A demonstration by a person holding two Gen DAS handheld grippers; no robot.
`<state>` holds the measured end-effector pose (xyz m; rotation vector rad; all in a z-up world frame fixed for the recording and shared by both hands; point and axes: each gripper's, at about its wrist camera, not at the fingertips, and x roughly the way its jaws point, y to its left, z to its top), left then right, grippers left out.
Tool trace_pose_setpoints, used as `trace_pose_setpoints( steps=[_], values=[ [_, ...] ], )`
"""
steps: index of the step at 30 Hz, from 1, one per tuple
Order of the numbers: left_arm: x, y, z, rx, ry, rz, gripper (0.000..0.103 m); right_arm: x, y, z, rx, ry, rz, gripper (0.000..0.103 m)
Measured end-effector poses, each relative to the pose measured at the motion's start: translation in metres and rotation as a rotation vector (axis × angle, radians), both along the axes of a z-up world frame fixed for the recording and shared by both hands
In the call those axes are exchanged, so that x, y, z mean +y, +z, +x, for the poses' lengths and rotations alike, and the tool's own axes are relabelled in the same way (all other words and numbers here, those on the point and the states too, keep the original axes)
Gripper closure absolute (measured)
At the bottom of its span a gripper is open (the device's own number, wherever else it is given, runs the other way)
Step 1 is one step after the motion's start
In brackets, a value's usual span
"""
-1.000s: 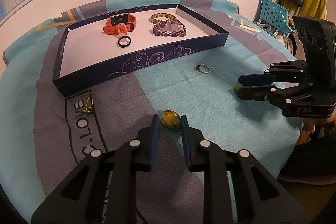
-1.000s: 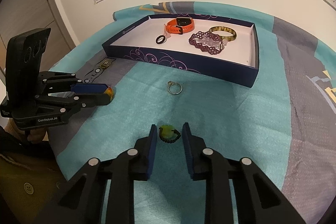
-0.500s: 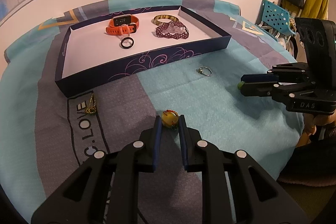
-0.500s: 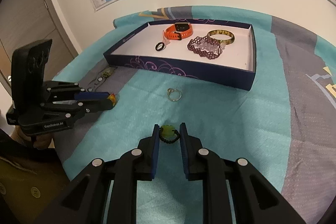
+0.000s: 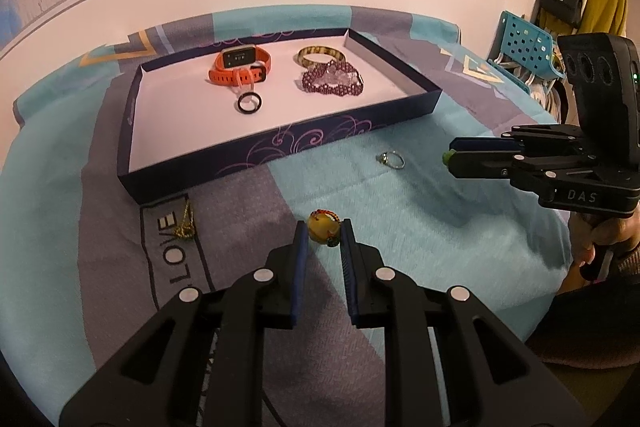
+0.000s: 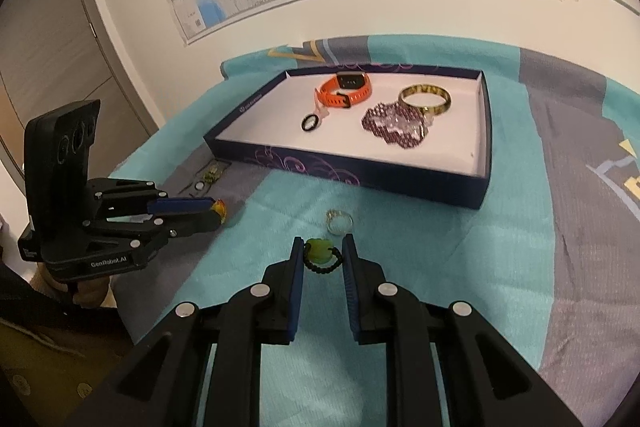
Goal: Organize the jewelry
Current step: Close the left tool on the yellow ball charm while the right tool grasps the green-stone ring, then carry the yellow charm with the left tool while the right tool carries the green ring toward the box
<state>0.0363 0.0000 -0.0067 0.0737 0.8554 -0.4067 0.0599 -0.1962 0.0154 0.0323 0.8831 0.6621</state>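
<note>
Ahead of the left gripper point(image 5: 324, 233), bare cloth point(image 5: 248, 211) runs up to the near wall of the tray point(image 5: 256, 157), which stands across the way. To its left front a small gold chain point(image 5: 185, 223) lies on the cloth; to its right front a silver ring point(image 5: 392, 159) sits in the open stretch, and beyond that the right gripper point(image 5: 450, 157) reaches in.

Just ahead of the right gripper point(image 6: 322, 253) the same ring point(image 6: 339, 221) lies close, with clear cloth on to the tray wall point(image 6: 348, 175). Inside the tray, the near-left floor is free; watch point(image 5: 239, 67), black ring point(image 5: 249, 103), bangle point(image 5: 320, 55) and bead bracelet point(image 5: 332, 81) fill the far half.
</note>
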Motion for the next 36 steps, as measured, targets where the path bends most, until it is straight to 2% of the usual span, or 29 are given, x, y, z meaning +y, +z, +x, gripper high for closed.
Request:
trace_pose_setpoints(
  steps=[11,36],
  values=[
    [0.000,0.016,0.006,-0.035,0.012,-0.013,0.086,0.009,0.011,0.011,-0.034,0.010,0.031,0.086],
    [0.002,0.032,0.017,-0.069,0.036,-0.024,0.086,0.016,0.019,0.027,-0.055,0.012,0.043,0.086]
  ],
)
